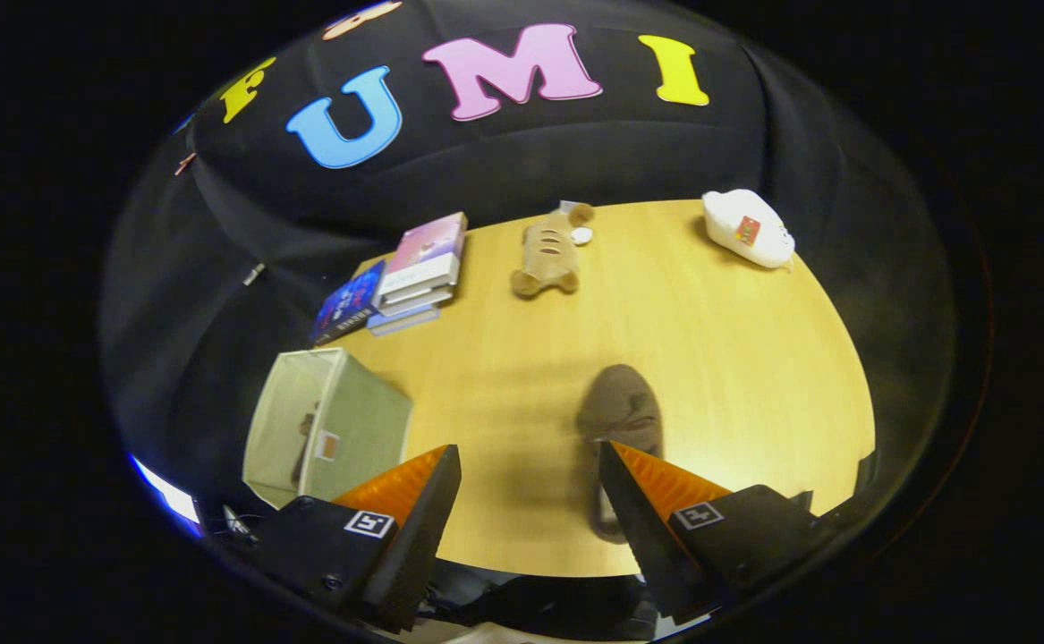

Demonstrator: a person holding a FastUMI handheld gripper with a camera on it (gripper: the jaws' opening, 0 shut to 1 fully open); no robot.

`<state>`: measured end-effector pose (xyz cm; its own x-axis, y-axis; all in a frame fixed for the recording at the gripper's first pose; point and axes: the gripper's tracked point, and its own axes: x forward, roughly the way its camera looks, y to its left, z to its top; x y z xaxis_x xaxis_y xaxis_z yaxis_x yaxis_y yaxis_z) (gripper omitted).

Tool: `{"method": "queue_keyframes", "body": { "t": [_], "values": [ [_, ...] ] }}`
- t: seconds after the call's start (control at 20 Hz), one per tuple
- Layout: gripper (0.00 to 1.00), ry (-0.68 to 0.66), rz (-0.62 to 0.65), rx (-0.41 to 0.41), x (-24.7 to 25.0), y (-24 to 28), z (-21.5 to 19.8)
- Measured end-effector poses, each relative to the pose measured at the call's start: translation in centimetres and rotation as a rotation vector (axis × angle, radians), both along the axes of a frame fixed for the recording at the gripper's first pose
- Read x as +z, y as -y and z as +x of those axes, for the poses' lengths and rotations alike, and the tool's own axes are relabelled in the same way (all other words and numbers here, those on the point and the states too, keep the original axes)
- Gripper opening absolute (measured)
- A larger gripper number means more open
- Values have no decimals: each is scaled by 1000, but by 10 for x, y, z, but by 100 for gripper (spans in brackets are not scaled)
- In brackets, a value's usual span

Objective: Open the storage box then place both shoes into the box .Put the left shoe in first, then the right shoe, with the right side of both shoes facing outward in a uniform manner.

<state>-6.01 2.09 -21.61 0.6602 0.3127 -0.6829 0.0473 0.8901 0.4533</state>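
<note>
With its fingers apart, the tool (530,465) hovers over the brown shoe (618,420) at lower centre, and should straddle its sides squarely before carrying it to the open box (329,420) at lower left.

My gripper (529,461) hangs above the wooden table (736,376) with its fingers spread wide and nothing between them, and a brown shoe (618,420) lies on the tabletop just ahead of my right finger, its near end hidden behind that fingertip. Off beside my left finger sits the open storage box (329,425), pale green, with something dark inside it that I can't make out for sure. Farther back, near the black cloth wall, I see a stack of books (396,277), a tan plush toy (548,255) and a white plush toy (747,228).
</note>
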Motion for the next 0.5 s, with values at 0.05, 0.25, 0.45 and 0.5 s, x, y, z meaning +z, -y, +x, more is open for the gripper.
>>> {"method": "queue_keyframes", "body": {
  "t": [0.05,0.25,0.45,0.5],
  "values": [
    [97,-21,-22,-7,-16,12,-2],
    [97,-116,-82,2,-76,41,-5],
    [88,-196,-71,36,-123,36,0],
    [88,-209,-61,41,-130,32,3]
  ]
}}
